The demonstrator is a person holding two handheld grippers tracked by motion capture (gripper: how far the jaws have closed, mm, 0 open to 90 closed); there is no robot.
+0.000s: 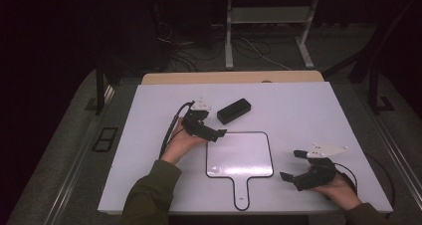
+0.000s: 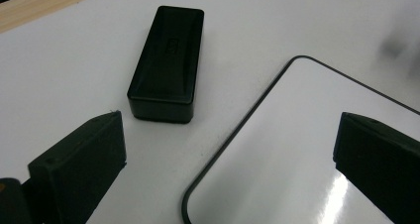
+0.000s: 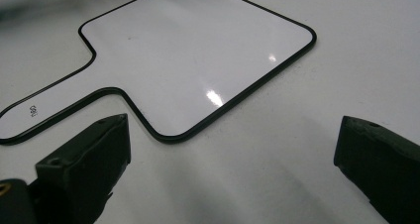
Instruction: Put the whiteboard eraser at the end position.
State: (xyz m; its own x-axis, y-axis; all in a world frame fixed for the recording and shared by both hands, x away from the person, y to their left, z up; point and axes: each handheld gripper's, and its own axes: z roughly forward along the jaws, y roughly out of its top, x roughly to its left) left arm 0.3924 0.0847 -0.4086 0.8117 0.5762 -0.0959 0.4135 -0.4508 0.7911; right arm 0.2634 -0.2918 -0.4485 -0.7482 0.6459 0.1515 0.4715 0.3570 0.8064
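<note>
a dark room surrounds a white surface [image 1: 298, 115], with a strip of pale wood along its far edge and a metal frame and loose cables on the floor beyond. near the middle of the surface lies a flat white paddle-shaped board [image 1: 240, 155] with a thin black border, its handle pointing toward the near edge; a small dark mark sits near the end of the handle. in the right gripper view the board [image 3: 198, 55] shines with glare, and tiny print shows on the handle, too small to read. a black rectangular block [image 1: 234, 110] rests on the surface just beyond the board's far left corner, apart from it, lying at an angle.

the left gripper [image 1: 206, 130], held in a hand [image 1: 181, 143] with an olive sleeve behind it, hovers at the board's far left corner. its jaws stand wide apart with nothing between them; in the left gripper view the block [image 2: 166, 63] lies ahead between the jaw tips and the board's rounded corner [image 2: 297, 149] spreads to the right.

the right gripper [image 1: 293, 165] sits right of the board, near the near edge, well apart from the left one. its jaws are likewise spread wide and empty, pointing left toward the board.
</note>
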